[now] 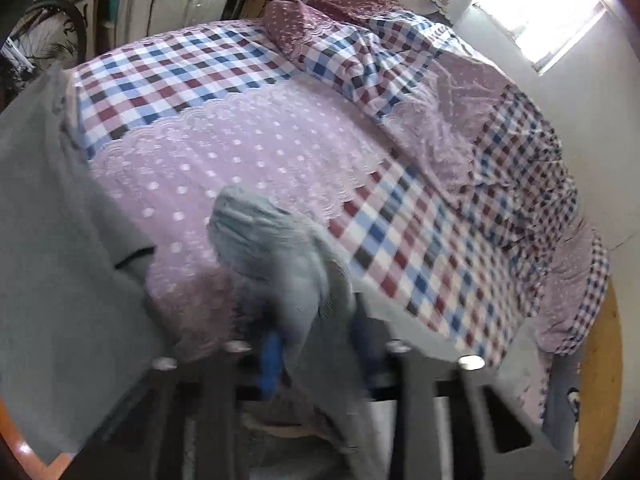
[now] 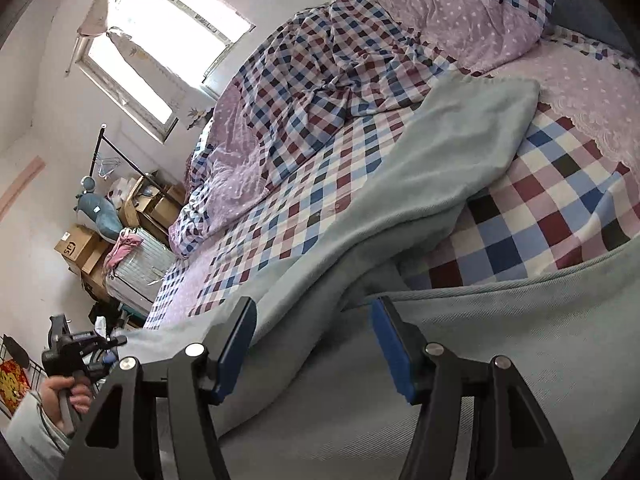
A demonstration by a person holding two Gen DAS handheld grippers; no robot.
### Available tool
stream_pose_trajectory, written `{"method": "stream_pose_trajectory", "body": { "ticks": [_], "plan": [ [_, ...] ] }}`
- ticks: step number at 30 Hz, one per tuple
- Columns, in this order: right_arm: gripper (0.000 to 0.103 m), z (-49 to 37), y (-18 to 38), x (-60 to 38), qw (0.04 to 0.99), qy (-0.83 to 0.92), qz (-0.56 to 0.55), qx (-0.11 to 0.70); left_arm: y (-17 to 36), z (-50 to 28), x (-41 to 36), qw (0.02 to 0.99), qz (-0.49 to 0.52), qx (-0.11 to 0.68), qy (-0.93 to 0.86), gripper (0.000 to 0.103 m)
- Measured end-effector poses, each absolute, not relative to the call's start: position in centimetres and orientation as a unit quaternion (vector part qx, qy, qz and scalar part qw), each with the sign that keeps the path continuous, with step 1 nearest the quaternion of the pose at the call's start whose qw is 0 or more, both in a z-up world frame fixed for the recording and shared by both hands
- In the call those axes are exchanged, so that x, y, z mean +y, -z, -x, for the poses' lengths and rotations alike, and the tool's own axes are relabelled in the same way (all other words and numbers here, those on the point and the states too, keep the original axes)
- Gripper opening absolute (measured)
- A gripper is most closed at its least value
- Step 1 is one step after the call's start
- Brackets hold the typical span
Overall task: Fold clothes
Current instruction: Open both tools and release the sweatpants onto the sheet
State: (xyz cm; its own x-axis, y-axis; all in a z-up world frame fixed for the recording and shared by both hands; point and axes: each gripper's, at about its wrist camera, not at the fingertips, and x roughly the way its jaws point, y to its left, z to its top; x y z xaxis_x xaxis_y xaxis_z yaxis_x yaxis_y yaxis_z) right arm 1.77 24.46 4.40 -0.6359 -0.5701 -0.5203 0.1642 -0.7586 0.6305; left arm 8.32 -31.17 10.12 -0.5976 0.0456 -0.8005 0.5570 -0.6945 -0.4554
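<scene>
A pale grey-green garment [image 2: 460, 152], soft and finely ribbed like a sweatshirt, lies spread on the bed, its long sleeve reaching up across the checked sheet [image 2: 552, 208] toward the rumpled quilt [image 2: 332, 64]. In the left wrist view a bunched fold of the same cloth [image 1: 272, 248] rises between the blue-padded fingers of the left gripper [image 1: 316, 344]; the jaws are pinching that fold, though motion blur hides exactly how tightly they meet. A flatter grey panel of the garment fills the left edge of that view, lying over the pink dotted bedspread [image 1: 248, 148] with its lacy border. The right gripper [image 2: 312, 344] hovers just over the garment's body with its jaws spread wide, the blue pads [image 2: 394, 348] clearly apart and nothing between them but cloth lying below. At the lower left of the right wrist view a person's hand [image 2: 66, 394] in a light sleeve grips the handle of the other gripper near the bed's edge. Beyond the bed, a bright window [image 2: 160, 56] stands in the white wall, and below it cardboard boxes [image 2: 80, 252], a blue plush toy [image 2: 98, 212] and a clothes rail crowd the corner.
</scene>
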Motion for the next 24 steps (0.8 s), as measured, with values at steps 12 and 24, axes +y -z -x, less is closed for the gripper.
{"method": "stream_pose_trajectory", "body": {
  "ticks": [12,24],
  "plan": [
    [0.064,-1.0,-3.8,25.8,0.188,0.87,-0.361,-0.278,-14.5,4.2,-33.9,0.168,-0.364,0.426,0.811,0.014],
    [0.064,-0.6,-3.7,25.0,0.207,0.866,-0.372,-0.263,-9.5,3.5,-36.6,0.136,-0.327,0.436,0.827,0.063]
  ]
}}
